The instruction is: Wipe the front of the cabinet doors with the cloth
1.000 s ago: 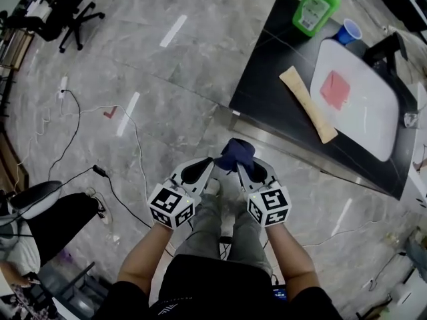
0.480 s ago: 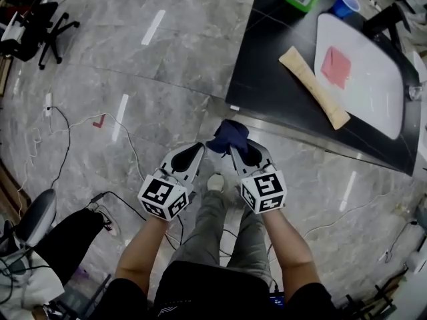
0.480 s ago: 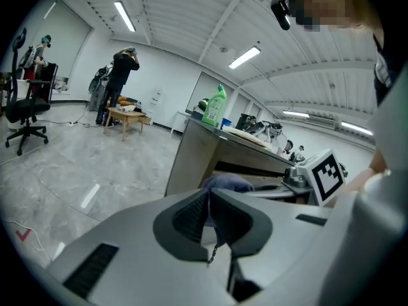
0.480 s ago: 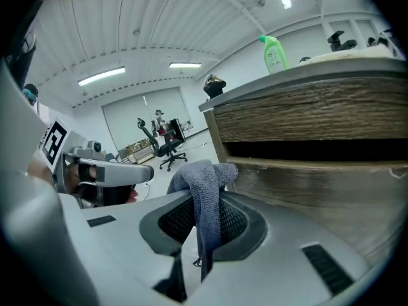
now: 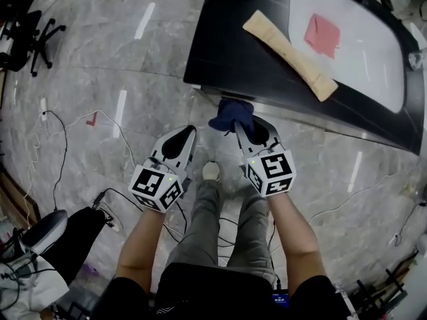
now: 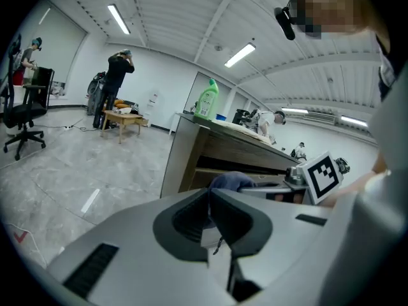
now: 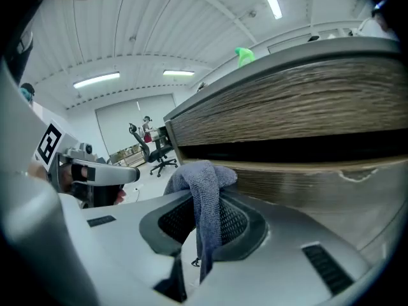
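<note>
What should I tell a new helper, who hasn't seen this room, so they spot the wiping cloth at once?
Find the black-topped cabinet. Just before its near edge, the right gripper pinches the cloth: dark blue and bunched, unlike the flat red square on the white tray.

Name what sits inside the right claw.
A blue cloth is pinched in the right claw, bunched beyond the tips and trailing back between the jaws. The part pressed against the pads is covered.
</note>
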